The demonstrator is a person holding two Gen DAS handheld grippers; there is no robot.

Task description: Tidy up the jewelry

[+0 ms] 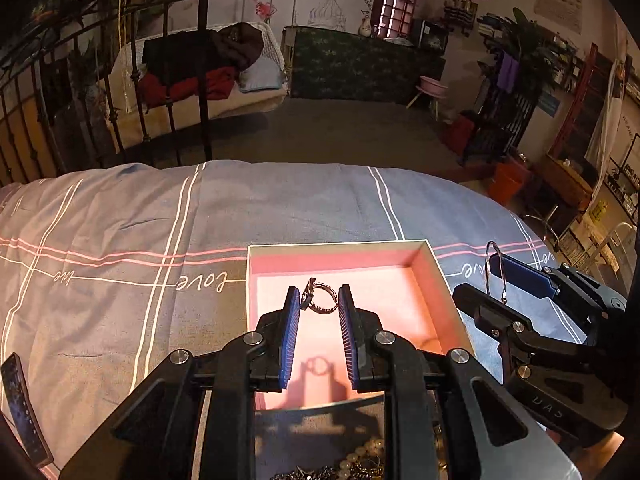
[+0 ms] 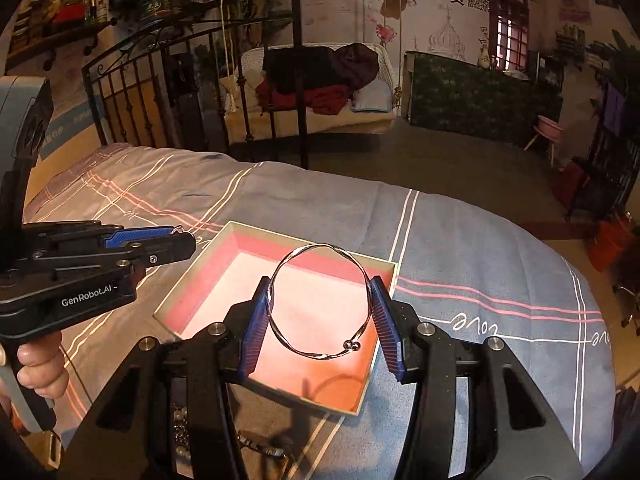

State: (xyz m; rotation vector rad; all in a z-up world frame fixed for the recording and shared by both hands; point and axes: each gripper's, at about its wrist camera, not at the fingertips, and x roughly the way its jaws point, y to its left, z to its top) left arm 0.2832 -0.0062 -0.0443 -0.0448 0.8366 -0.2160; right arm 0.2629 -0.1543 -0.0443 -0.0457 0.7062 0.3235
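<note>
Left wrist: my left gripper [image 1: 319, 300] clamps a ring [image 1: 320, 298] over the pink box [image 1: 434, 264]; right gripper [image 2: 320, 306] clamps a bangle [image 2: 318, 300].

Dim warm-lit room, black iron bed frame [image 2: 276, 80], mural wall [image 2: 440, 20], grey floor [image 1: 340, 132], pink stool [image 1: 430, 88]
</note>
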